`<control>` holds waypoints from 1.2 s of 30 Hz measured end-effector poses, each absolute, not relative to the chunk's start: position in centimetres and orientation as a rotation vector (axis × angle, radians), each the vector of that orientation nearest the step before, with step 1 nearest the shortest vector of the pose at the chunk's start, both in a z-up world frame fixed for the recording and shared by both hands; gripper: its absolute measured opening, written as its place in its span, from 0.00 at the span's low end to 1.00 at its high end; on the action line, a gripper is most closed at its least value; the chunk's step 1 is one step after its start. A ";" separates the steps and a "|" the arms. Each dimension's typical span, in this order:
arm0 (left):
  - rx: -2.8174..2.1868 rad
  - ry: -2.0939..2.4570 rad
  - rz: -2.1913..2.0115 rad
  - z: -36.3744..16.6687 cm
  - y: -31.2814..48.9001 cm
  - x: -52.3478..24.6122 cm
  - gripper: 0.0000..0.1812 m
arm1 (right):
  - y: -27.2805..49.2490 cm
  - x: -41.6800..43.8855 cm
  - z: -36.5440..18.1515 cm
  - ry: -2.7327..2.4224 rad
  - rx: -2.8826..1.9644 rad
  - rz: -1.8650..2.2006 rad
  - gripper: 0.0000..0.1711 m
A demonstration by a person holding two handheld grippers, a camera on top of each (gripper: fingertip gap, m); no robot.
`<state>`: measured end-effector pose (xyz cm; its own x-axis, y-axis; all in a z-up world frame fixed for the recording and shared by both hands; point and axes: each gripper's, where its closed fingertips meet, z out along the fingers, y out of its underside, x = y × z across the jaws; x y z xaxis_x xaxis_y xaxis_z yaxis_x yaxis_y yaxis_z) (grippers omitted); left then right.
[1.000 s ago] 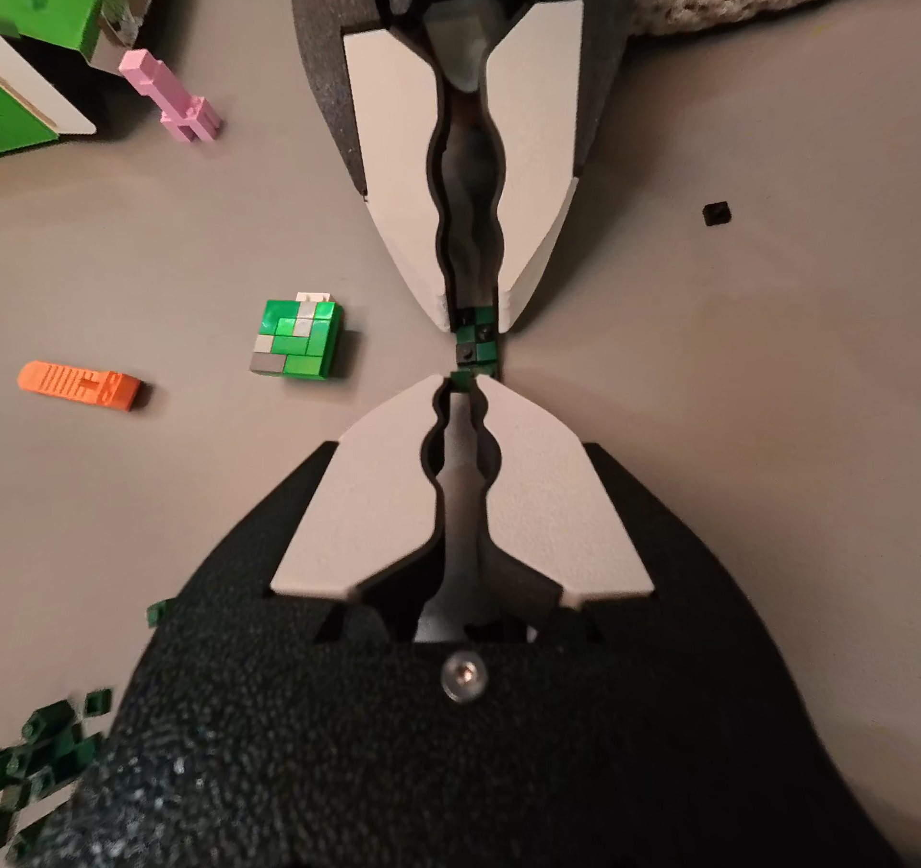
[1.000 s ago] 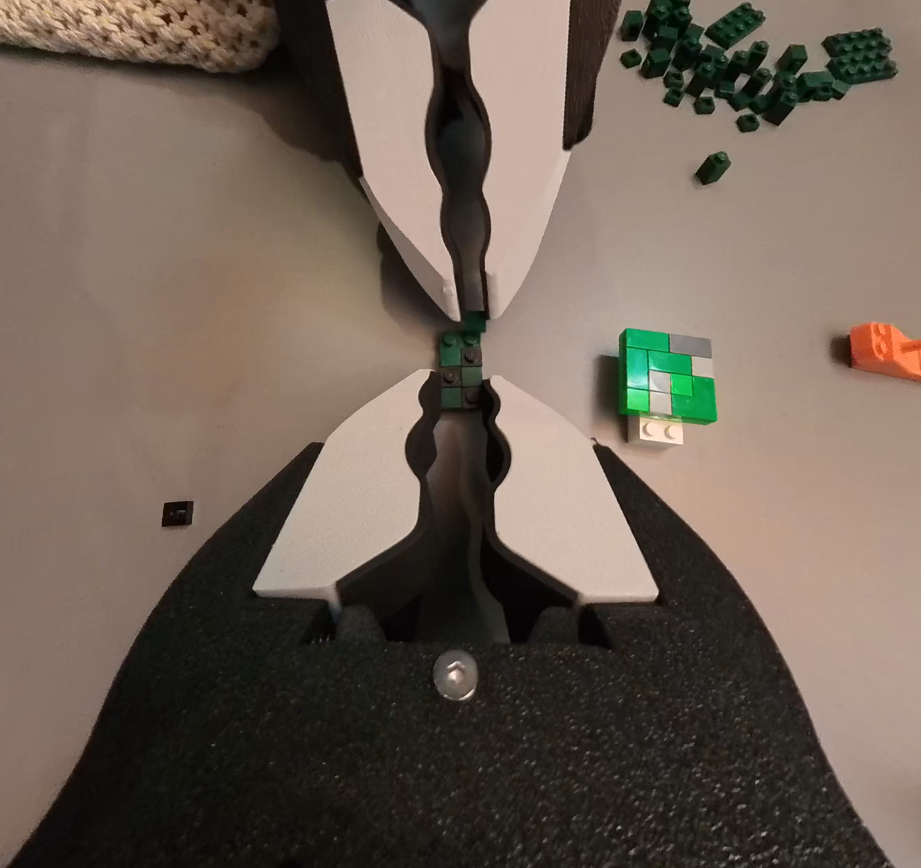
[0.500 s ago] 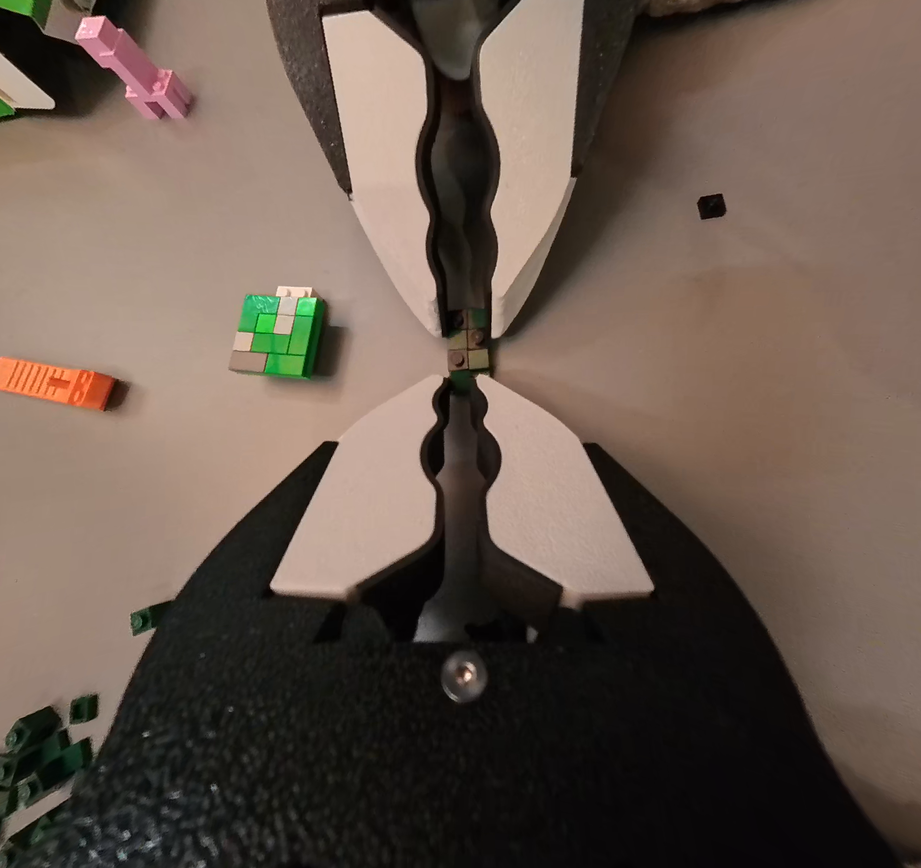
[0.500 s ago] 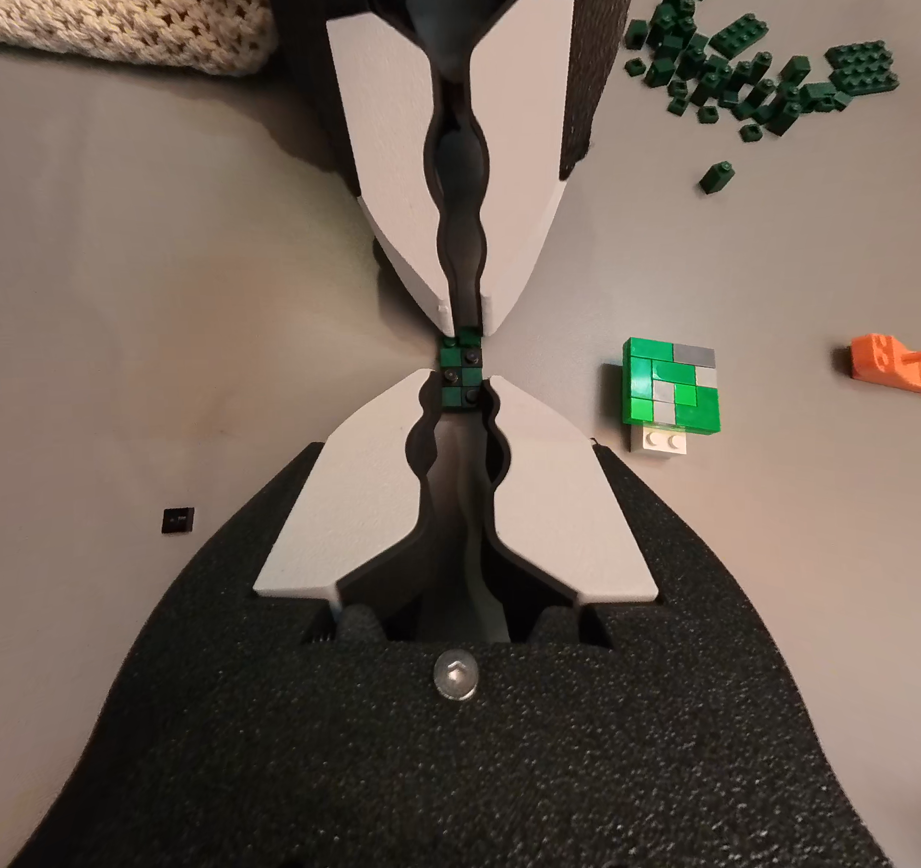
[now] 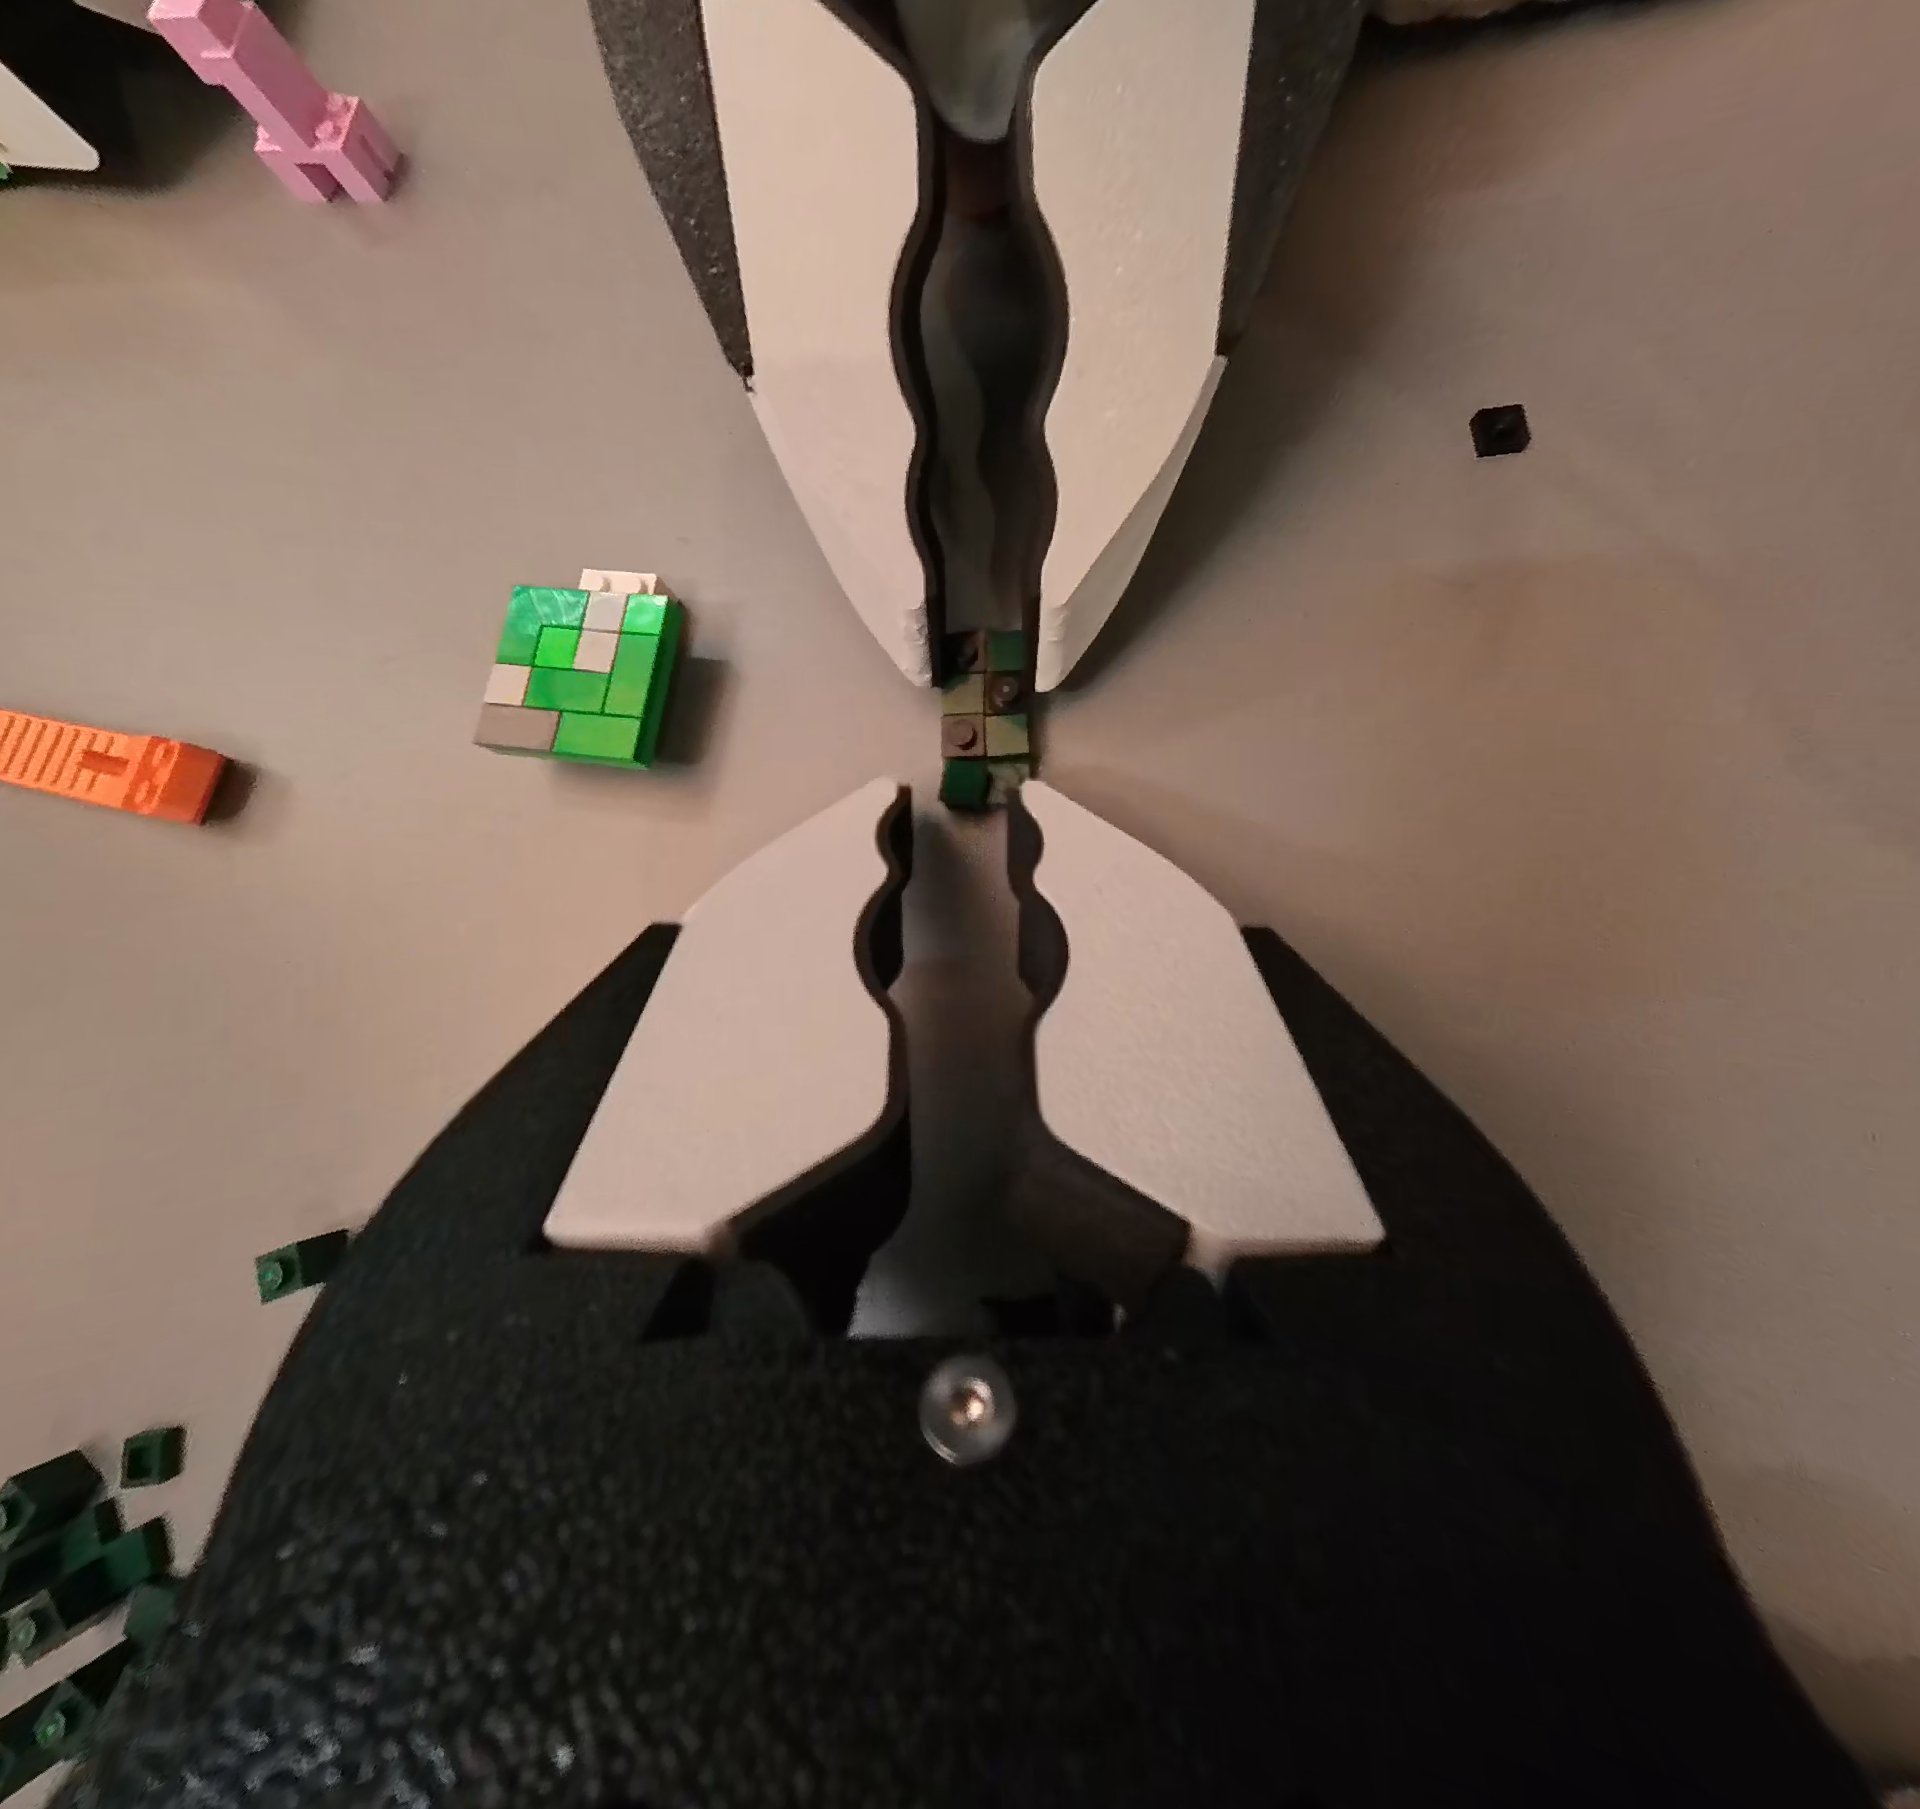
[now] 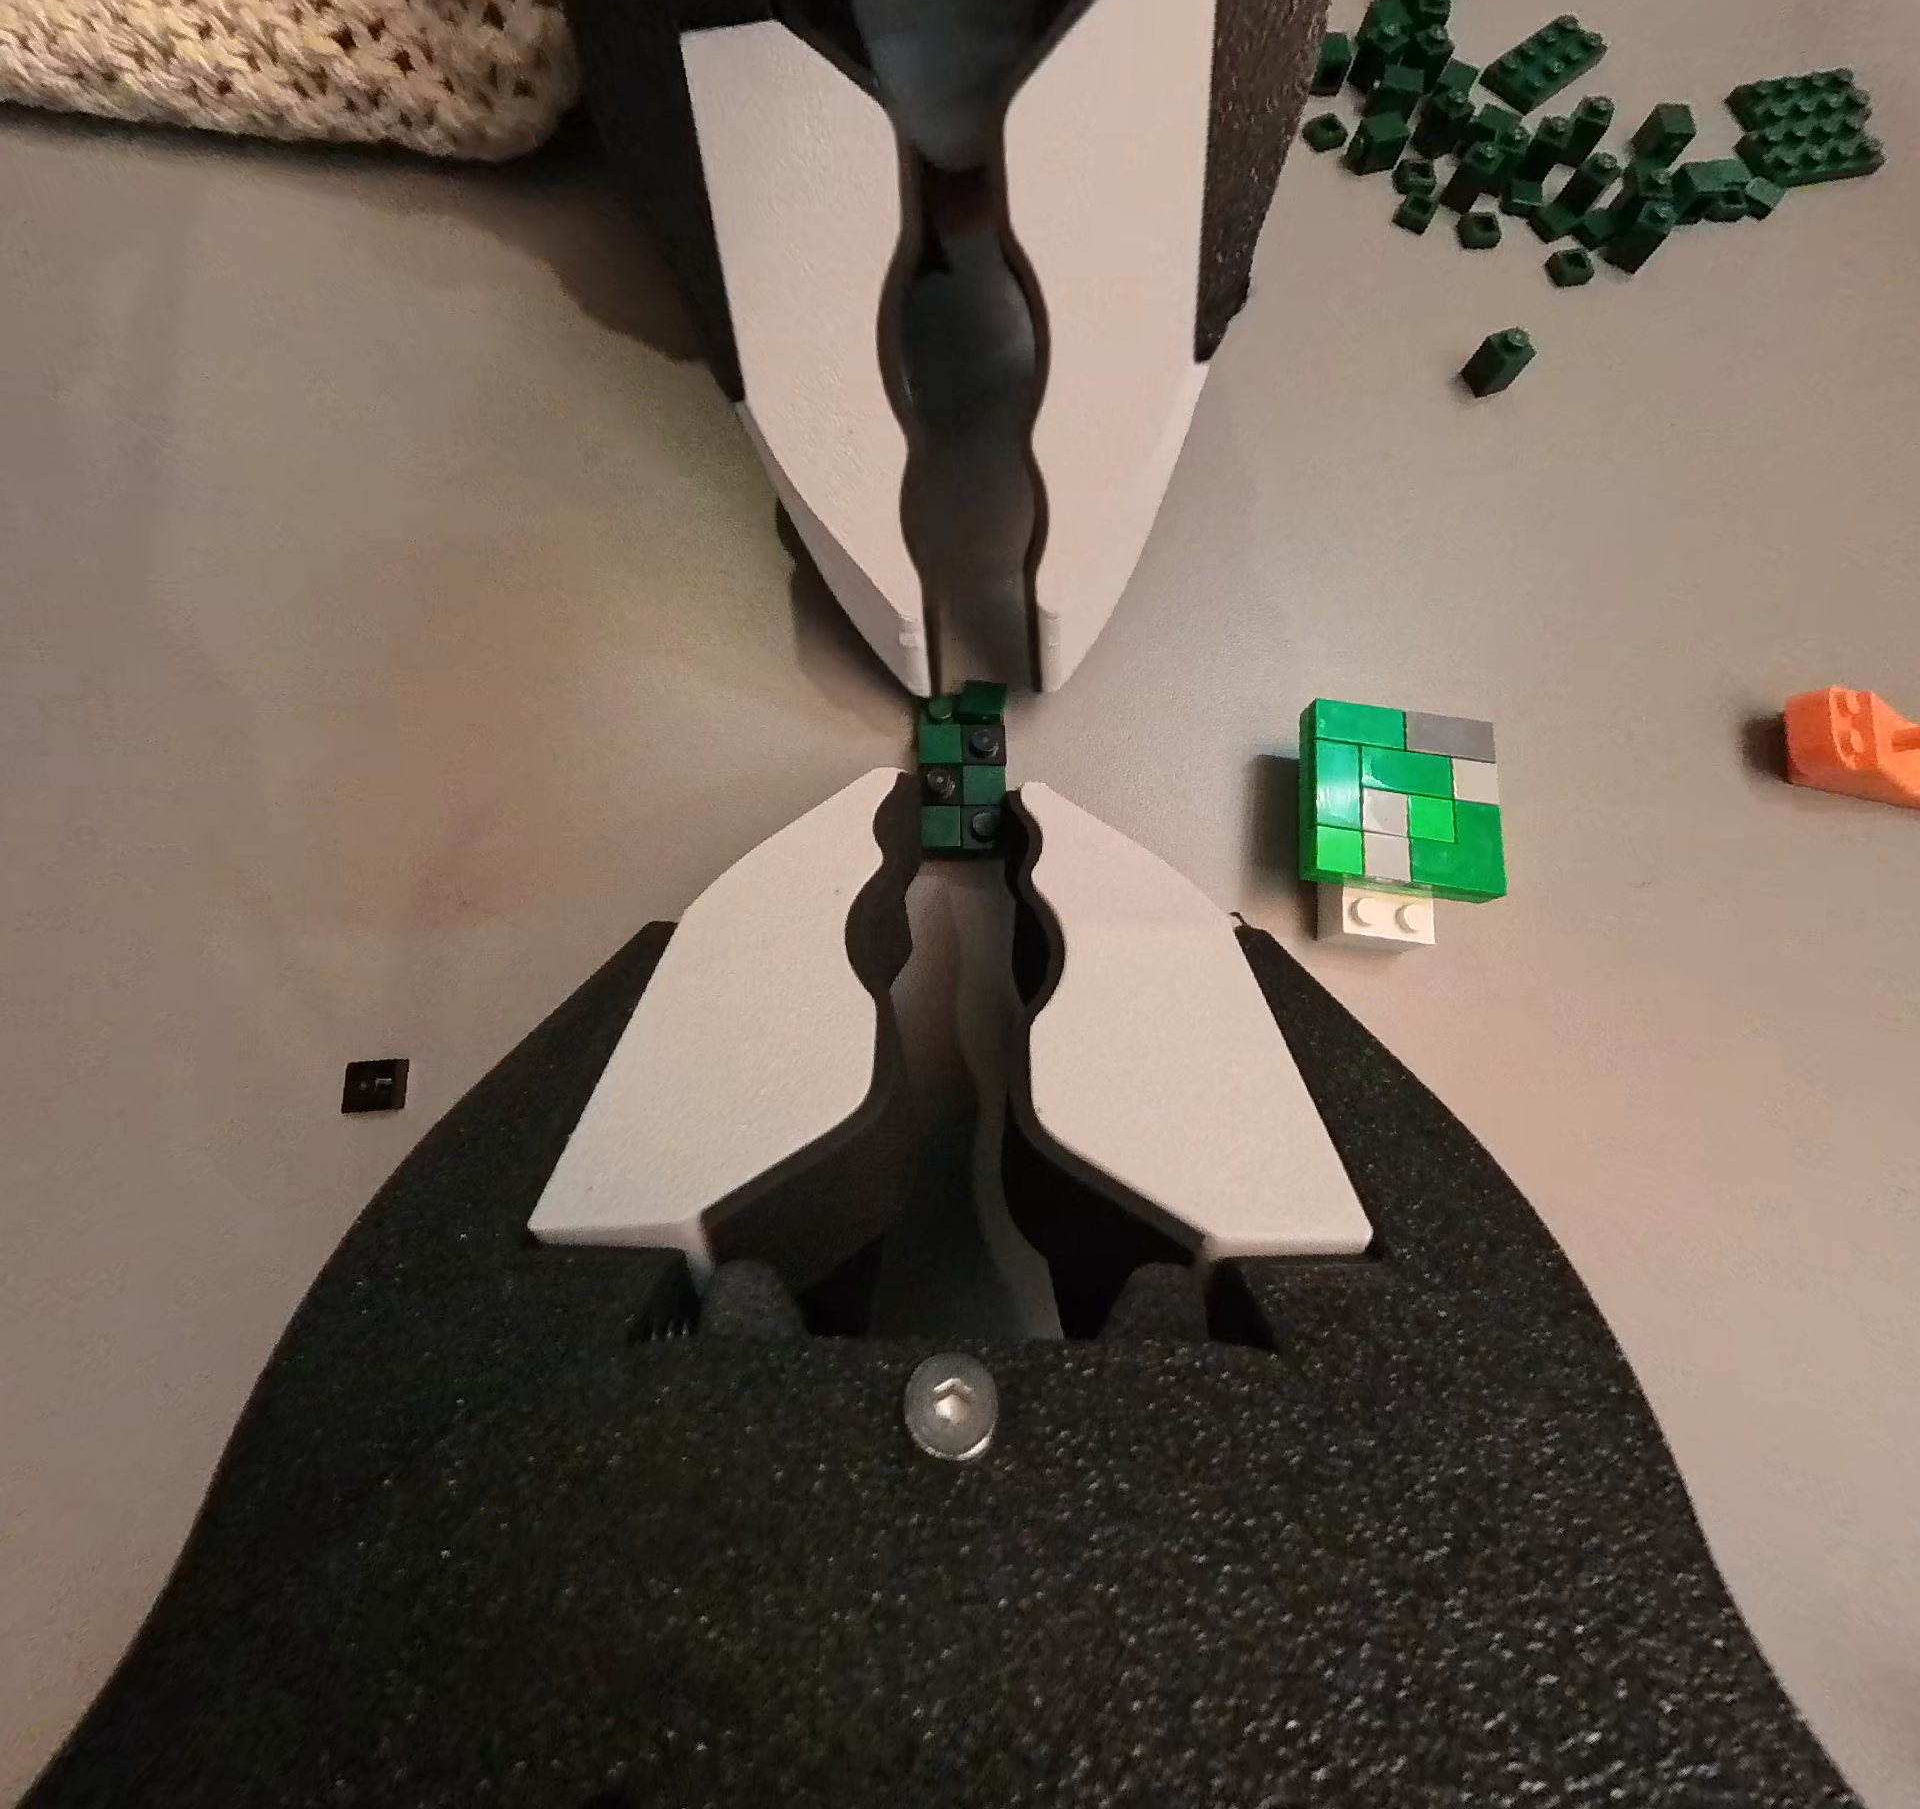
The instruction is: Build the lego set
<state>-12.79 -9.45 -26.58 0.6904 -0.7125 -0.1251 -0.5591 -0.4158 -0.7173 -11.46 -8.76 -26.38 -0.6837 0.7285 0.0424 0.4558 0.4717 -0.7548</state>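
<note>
fingertips of the right gripper (image 6: 961,824) are clamped on the near end of the dark green stack (image 6: 961,783), a narrow checkered strip of small bricks held above the grey table (image 6: 312,616). the left gripper (image 5: 961,798) faces it from the stack's far end; its fingers (image 5: 831,876) look parted just wider than the stack, with only the last brick between the tips, so i judge it released. to do the join well, keep both tools in line with the stack, squeeze on flat sides and press straight along it, since a twist could pop the small bricks apart. beside the stack lies the bright green block (image 6: 1403,798); farther out from the stack lie the loose dark green pile (image 6: 1579,159) and the orange separator (image 6: 1855,746).
</note>
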 end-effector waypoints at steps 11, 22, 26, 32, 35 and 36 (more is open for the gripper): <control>-1.991 0.873 -0.320 -24.7 -9.6 -13.5 0.16 | -7.9 -11.5 -25.3 -2.285 -1.008 1.093 0.09; -1.827 0.564 -0.496 -20.9 -9.0 -14.7 0.19 | -7.1 -12.1 -21.3 -2.049 -0.917 1.175 0.09; -1.744 0.728 -0.253 -20.4 -9.3 -14.4 0.20 | -7.3 -11.9 -20.7 -2.031 -0.924 1.258 0.09; -1.509 1.084 0.397 -20.6 -9.9 -13.8 0.16 | -7.8 -11.3 -20.4 -2.070 -0.933 1.360 0.09; -1.408 1.130 0.548 -20.2 -10.0 -13.4 0.16 | -8.1 -11.0 -20.4 -2.091 -0.933 1.385 0.09; -1.392 1.143 0.577 -20.3 -10.1 -13.2 0.15 | -8.2 -11.0 -20.4 -2.097 -0.931 1.388 0.09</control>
<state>-13.23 -10.05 -20.30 0.3974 -0.2949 -0.8690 -0.8745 0.1652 -0.4560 -10.95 -8.23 -20.40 -0.6677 0.7444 0.0062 0.2851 0.2634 -0.9216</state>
